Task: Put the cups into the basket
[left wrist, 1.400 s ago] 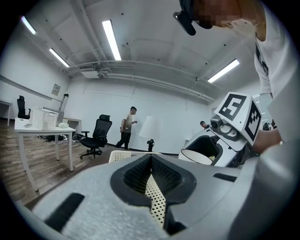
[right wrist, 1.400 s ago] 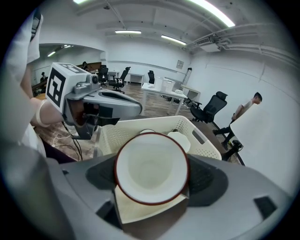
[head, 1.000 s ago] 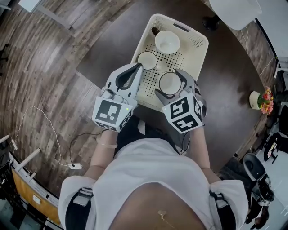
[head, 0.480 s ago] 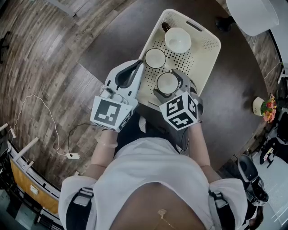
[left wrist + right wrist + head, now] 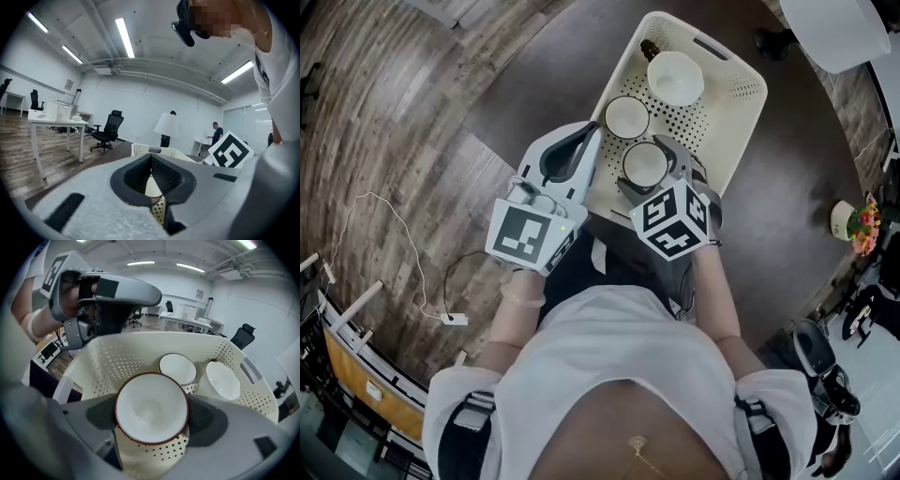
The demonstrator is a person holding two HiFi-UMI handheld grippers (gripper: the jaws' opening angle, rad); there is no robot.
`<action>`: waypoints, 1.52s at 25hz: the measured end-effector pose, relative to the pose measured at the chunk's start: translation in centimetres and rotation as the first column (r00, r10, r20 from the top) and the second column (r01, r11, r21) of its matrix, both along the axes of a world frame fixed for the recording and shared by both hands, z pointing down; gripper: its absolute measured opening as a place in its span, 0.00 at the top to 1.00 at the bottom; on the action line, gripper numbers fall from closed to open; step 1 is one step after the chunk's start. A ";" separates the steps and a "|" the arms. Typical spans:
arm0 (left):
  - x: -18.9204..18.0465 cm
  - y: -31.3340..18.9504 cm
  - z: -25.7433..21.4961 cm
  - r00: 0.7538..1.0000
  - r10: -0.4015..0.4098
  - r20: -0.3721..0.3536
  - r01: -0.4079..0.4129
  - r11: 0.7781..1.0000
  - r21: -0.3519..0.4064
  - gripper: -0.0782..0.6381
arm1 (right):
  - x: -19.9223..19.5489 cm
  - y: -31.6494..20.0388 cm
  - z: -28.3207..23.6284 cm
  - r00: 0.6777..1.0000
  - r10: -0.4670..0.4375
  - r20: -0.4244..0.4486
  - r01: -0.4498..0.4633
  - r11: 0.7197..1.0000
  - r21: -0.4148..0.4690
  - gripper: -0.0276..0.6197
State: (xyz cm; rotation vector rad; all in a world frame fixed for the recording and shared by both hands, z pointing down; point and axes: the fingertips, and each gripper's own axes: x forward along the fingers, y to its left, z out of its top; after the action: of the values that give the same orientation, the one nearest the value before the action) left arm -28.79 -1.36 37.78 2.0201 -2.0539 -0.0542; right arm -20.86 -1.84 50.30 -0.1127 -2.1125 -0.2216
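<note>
Right tongs [image 5: 152,414] grip the red-rimmed cup [image 5: 645,162] inside the basket [image 5: 741,112]. A dark-rimmed cup [image 5: 626,116] and a white cup [image 5: 675,77] sit just beyond. Left tongs [image 5: 151,161], clenched and empty, hover alongside.

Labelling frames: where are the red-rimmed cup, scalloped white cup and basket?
red-rimmed cup [image 5: 151,414]: right gripper view, inner bottom.
scalloped white cup [image 5: 223,380]: right gripper view, inner wall.
basket [image 5: 112,364]: right gripper view, perforated left wall.
</note>
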 end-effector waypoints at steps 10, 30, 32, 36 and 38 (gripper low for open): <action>-0.4 0.1 -0.3 1.000 -0.012 0.000 0.012 1.000 0.011 0.88 | 0.4 0.8 2.0 0.991 -0.062 -0.116 0.066 0.997 0.031 0.31; -0.1 0.0 -0.4 1.000 0.008 -0.001 -0.008 1.000 0.014 0.88 | 0.9 1.3 2.7 0.983 -0.078 -0.166 0.080 0.997 0.003 0.31; -0.1 0.0 -0.5 1.000 0.009 0.000 -0.009 1.000 0.015 0.88 | 0.9 1.4 2.6 0.983 -0.083 -0.165 0.084 0.996 -0.002 0.31; 0.1 0.2 -0.8 1.000 0.017 0.005 -0.017 1.000 0.017 0.88 | 1.2 1.7 2.2 0.982 -0.095 -0.166 0.095 0.995 -0.010 0.31; 0.1 0.3 -0.7 1.000 0.019 0.007 -0.019 1.000 0.015 0.88 | 1.2 1.7 1.8 0.984 -0.092 -0.152 0.092 0.996 -0.006 0.31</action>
State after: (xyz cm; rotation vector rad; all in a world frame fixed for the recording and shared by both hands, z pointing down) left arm -28.70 -1.08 37.04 2.0516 -2.0444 -0.0590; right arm -19.66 -0.17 52.06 -0.2201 -1.9570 -0.2614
